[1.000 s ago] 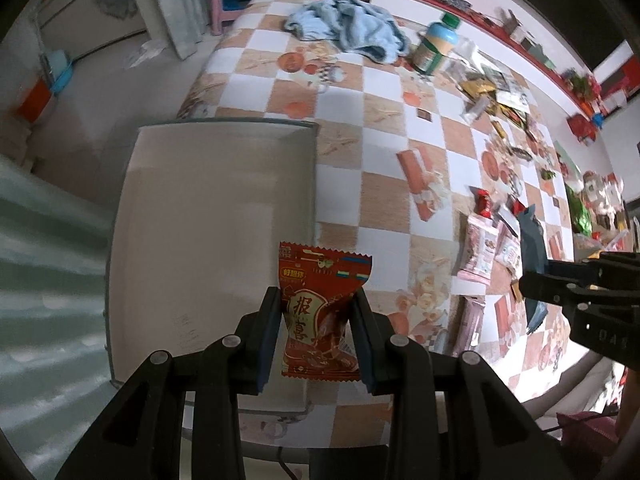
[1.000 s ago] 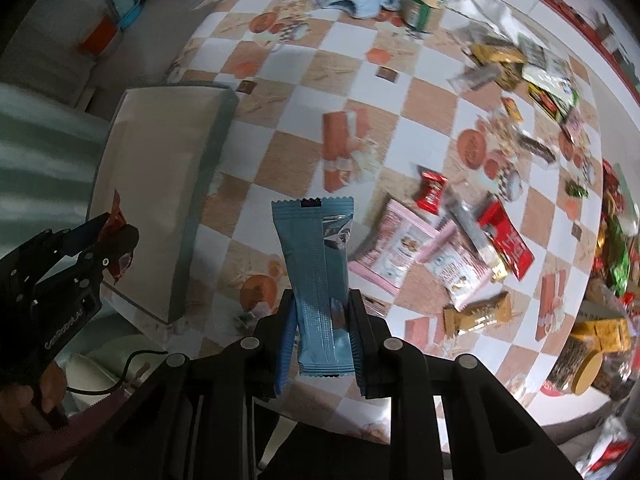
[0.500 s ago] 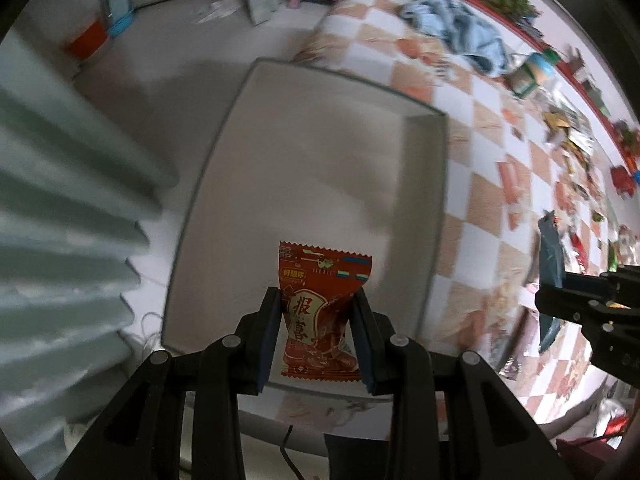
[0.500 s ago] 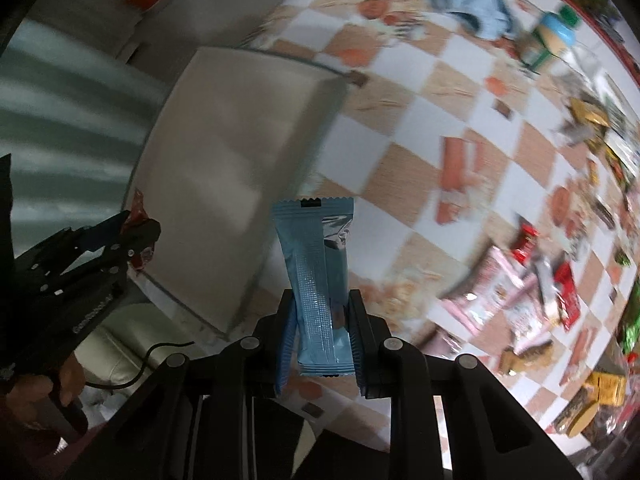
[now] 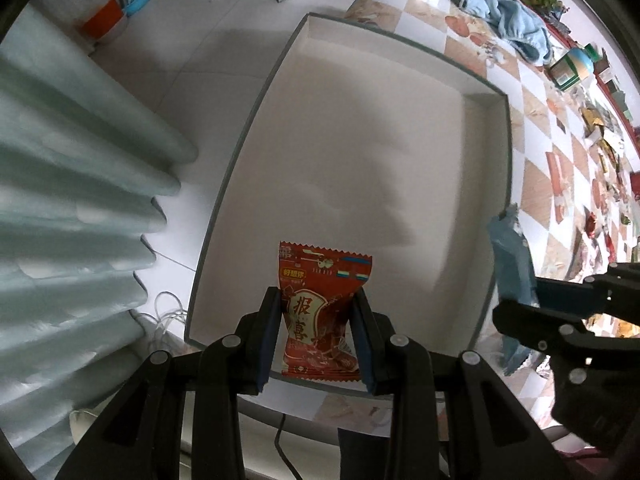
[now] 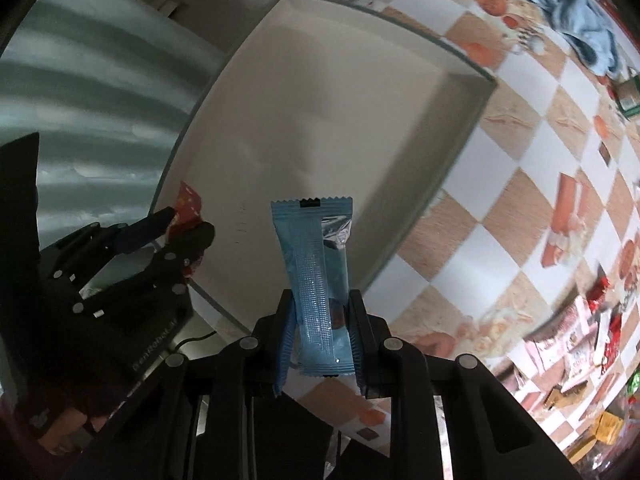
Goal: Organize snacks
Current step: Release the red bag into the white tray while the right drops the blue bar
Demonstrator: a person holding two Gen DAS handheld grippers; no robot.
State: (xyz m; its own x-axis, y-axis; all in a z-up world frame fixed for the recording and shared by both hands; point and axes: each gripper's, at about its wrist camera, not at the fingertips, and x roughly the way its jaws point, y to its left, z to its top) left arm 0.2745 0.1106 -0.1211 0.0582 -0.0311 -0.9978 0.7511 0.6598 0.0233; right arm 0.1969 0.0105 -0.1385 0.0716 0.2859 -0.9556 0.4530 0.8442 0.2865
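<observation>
My left gripper (image 5: pixel 318 316) is shut on a red snack packet (image 5: pixel 320 312) with Chinese print, held upright over the near edge of a large empty white box (image 5: pixel 360 152). My right gripper (image 6: pixel 320 320) is shut on a long blue snack packet (image 6: pixel 318 276), held upright just above the box's near right rim (image 6: pixel 420 216). The right gripper and its blue packet (image 5: pixel 512 256) show at the right of the left wrist view. The left gripper with the red packet (image 6: pixel 188 208) shows at the left of the right wrist view.
The box sits at the left end of a checkered table (image 6: pixel 500 200). Several loose snacks (image 6: pixel 580 328) lie at the table's right. A blue cloth (image 5: pixel 504 20) and a jar (image 5: pixel 572 68) lie at the far end. A pale curtain (image 5: pixel 68 200) hangs left of the box.
Both grippers have moved left, from over the checkered table to over the white box, each still holding its packet.
</observation>
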